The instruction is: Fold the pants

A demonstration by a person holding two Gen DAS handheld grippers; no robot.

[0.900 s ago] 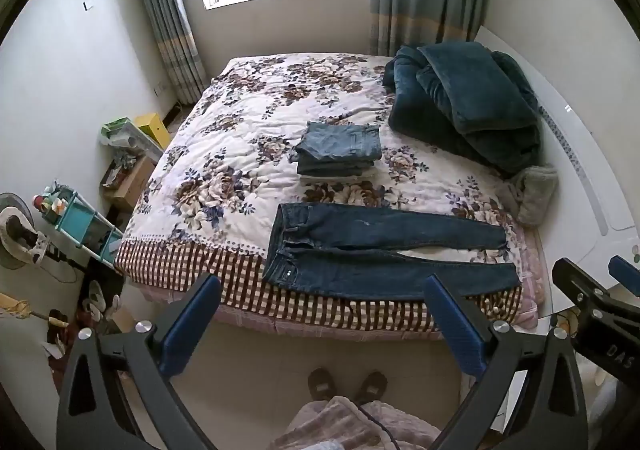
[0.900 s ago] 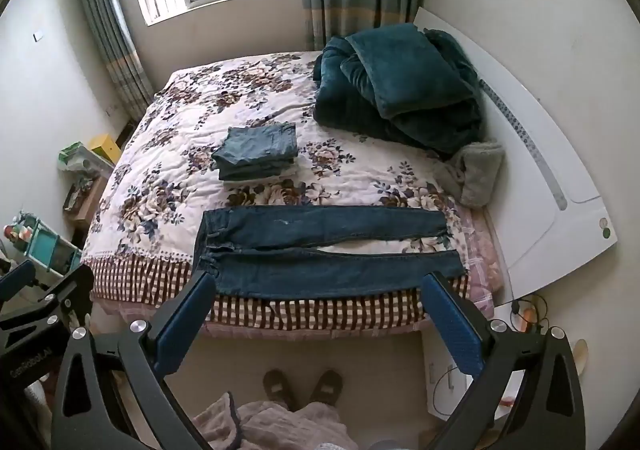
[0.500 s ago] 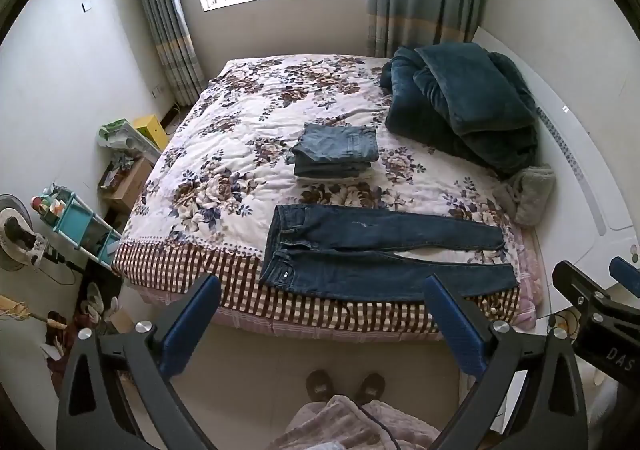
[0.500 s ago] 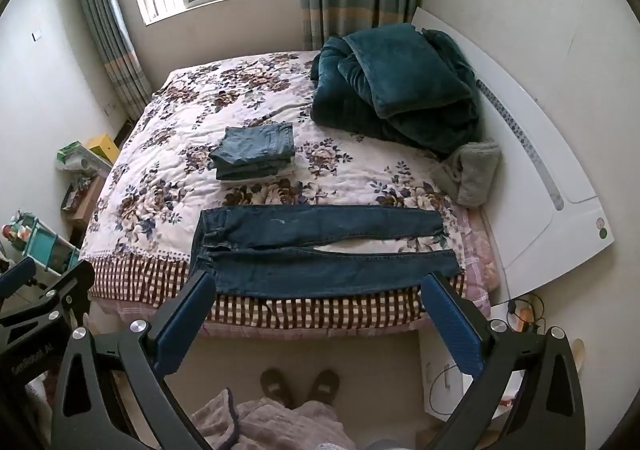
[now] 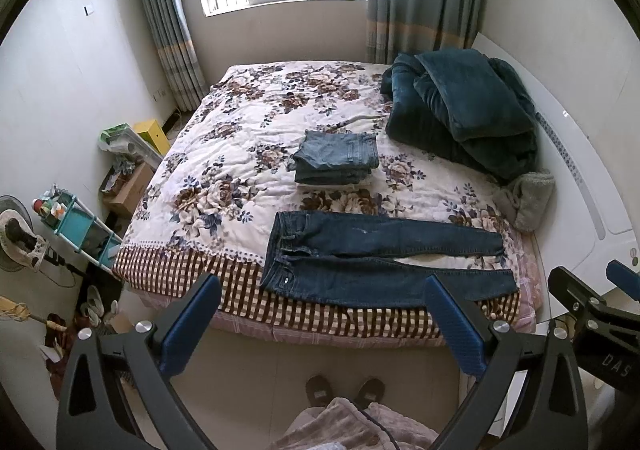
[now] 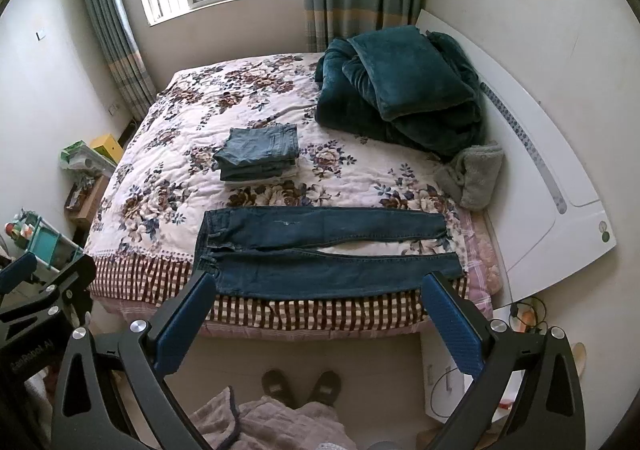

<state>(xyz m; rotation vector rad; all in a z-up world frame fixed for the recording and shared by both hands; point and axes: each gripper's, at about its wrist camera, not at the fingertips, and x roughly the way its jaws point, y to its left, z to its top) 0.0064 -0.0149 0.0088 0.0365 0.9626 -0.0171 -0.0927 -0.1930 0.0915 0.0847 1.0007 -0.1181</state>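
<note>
Dark pants lie flat, unfolded, along near edge of bed, waistband left, legs running right with a slight gap between them. Left tongs wide, empty, hovering above floor short of bed; right tongs likewise wide and empty. Judged step: approach for first fold. Advise taking waistband corner with left, hem with right, lifting together so near leg lands squarely on far leg. Containers: teal shelf rack at far left holds small items, contents unclear; cardboard box beside bed, contents indistinct. Folded jeans stack sits mid-bed.
</note>
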